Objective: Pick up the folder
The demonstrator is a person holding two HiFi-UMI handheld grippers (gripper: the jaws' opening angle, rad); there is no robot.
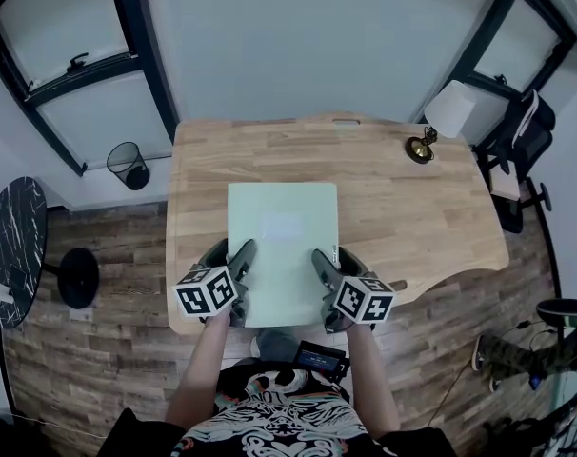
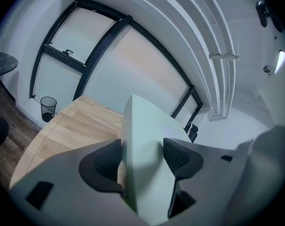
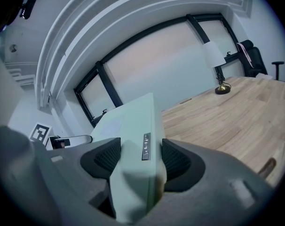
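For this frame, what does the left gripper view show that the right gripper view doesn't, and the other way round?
Only the left gripper view: a black wastebasket by the window and the edge of a dark round table. Only the right gripper view: a lamp standing on the far part of the wooden table, a black chair beyond it, and a small strip on the edge of the folder. Both: the pale green folder clamped between the jaws, the wooden table, and dark-framed windows.

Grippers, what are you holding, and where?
Both hold the folder: left gripper shut on its left edge, right gripper on its right edge, near the person.
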